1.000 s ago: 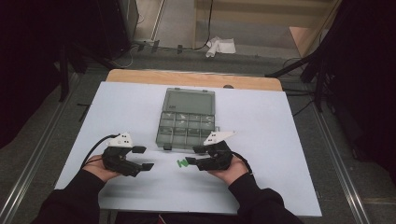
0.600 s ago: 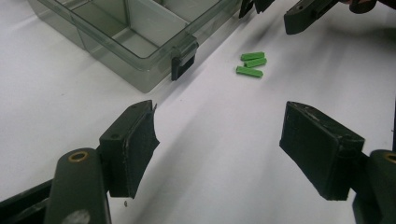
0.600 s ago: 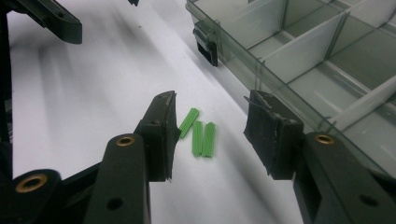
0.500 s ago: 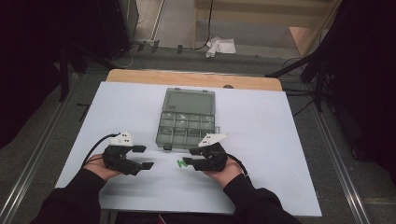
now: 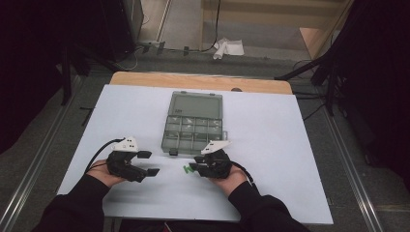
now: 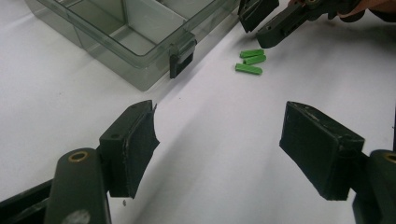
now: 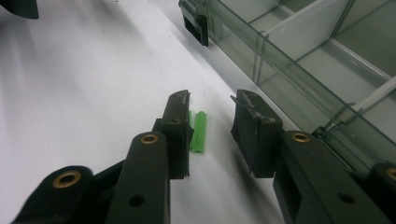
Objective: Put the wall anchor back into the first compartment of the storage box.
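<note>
Near the front edge of the table, the right gripper (image 5: 194, 169) sits low w/ its jaws around the green plastic pieces (image 5: 186, 169); jaws have just been closing but a gap shows each side in the right gripper view, so not clamped yet. One ribbed green piece (image 7: 199, 132) lies flat on the white table top (image 5: 270, 125) between the pads, nearer the left-hand pad, w/ a second partly hidden behind that pad. Left gripper (image 5: 148, 163) rests to the left of the pieces, well apart from them, jaws wide open w/ nothing between. Its view shows three green pieces (image 6: 250, 60) side by side just ahead of the right gripper's tips. Just beyond, the clear compartment box (image 5: 193, 123) lies w/ lid open, dark latch (image 6: 181, 56) on its near wall, compartments look empty.
</note>
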A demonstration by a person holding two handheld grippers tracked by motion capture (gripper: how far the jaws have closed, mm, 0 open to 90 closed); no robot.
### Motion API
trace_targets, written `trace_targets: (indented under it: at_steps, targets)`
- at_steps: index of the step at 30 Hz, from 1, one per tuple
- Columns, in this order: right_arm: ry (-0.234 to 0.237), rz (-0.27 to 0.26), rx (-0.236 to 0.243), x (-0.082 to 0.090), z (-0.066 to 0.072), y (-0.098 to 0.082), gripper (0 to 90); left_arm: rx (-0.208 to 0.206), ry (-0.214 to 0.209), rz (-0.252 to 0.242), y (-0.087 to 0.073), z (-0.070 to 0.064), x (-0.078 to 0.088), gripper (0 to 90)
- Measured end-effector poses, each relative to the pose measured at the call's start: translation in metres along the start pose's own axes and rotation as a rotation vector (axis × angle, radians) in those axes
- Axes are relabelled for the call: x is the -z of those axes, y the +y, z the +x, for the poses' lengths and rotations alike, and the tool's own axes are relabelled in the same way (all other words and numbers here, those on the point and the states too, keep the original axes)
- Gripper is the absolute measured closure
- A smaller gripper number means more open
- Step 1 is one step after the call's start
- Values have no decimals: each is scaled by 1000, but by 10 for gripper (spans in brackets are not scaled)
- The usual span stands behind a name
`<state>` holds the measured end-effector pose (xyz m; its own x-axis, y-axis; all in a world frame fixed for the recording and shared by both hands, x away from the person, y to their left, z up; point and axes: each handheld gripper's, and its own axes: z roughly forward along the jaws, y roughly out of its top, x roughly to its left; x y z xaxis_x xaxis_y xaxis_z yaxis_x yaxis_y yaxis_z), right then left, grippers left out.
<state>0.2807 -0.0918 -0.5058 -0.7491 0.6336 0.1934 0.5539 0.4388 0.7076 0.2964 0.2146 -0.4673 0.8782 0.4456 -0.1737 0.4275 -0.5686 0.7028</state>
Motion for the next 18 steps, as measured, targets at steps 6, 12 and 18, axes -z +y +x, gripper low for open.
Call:
trace_targets:
  at_steps: [6, 12, 18]
  targets:
    - [-1, 18, 2, -5, 1, -1, 710, -1, 0, 1, 0, 0, 0, 256]
    - [-16, 33, 10, -8, 2, -2, 767, -4, -2, 2, 0, 0, 0, 256]
    - [-26, 45, 5, -8, 3, -1, 846, -4, -2, 0, 0, 0, 0, 256]
